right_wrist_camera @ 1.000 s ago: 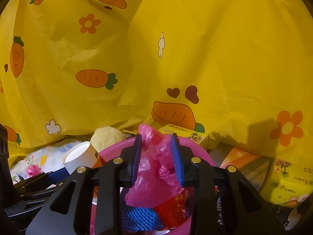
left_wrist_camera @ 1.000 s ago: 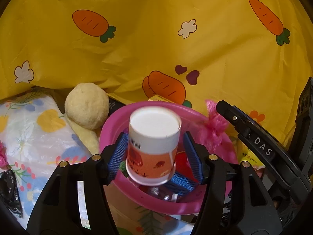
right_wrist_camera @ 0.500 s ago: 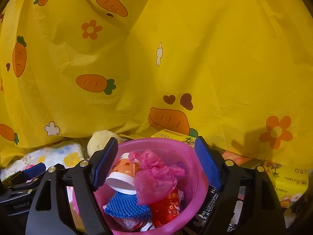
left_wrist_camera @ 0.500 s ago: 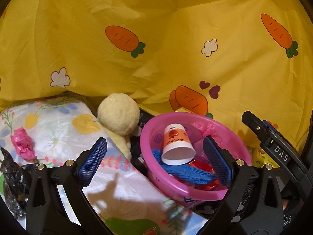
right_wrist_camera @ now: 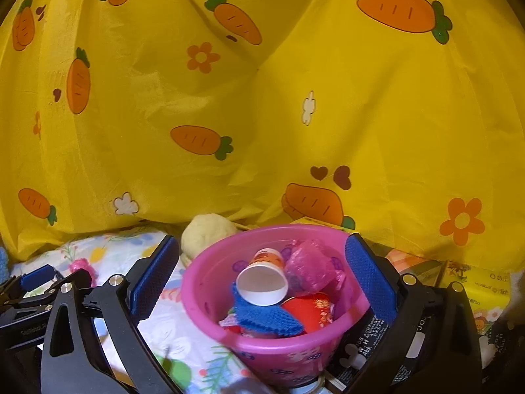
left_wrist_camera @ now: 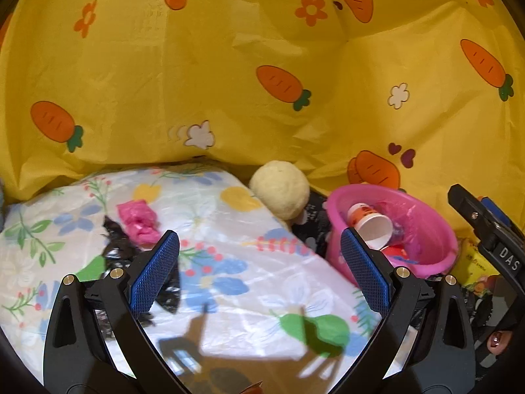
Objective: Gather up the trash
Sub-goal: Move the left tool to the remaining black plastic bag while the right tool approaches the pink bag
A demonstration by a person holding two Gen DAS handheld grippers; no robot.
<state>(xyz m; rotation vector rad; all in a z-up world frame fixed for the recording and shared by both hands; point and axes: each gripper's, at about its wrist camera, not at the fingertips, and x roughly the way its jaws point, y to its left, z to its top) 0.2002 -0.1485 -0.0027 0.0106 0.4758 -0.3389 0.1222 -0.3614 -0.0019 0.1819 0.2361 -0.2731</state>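
**Two grippers held open, trash gathered in the pink basin**

Two sets of jaws are seen spread wide, with nothing gripped between them. The left gripper (left_wrist_camera: 259,267) is held over a floral plastic sheet (left_wrist_camera: 210,226) that covers the surface below; whether that surface is a bench cannot be told. The right gripper (right_wrist_camera: 262,277) is held in front of the pink basin (right_wrist_camera: 210,298), whose rim is framed between its blue pads (right_wrist_camera: 367,282).

Several pieces of trash are found inside the basin. A paper cup (right_wrist_camera: 264,277) is lying on its side with its white mouth turned toward the camera and its orange printed base toward the back. A crumpled pink plastic bag (right_wrist_camera: 310,264) is lodged just beside it on the right. Beneath the cup a blue knitted piece (right_wrist_camera: 265,317) is seen, touching a red wrapper (right_wrist_camera: 310,307).

On the floral sheet, well apart from the basin, a pink crumpled wad (left_wrist_camera: 139,221) is left lying, and a piece of black crumpled plastic (left_wrist_camera: 115,249) is seen just beside it, partly hidden behind the left finger. A cream fuzzy ball (left_wrist_camera: 280,188) is resting between the sheet and the basin. A yellow cloth printed with carrots (left_wrist_camera: 262,65) is draped across the whole background. Yellow cartons (right_wrist_camera: 482,289) are glimpsed to the right of the basin.
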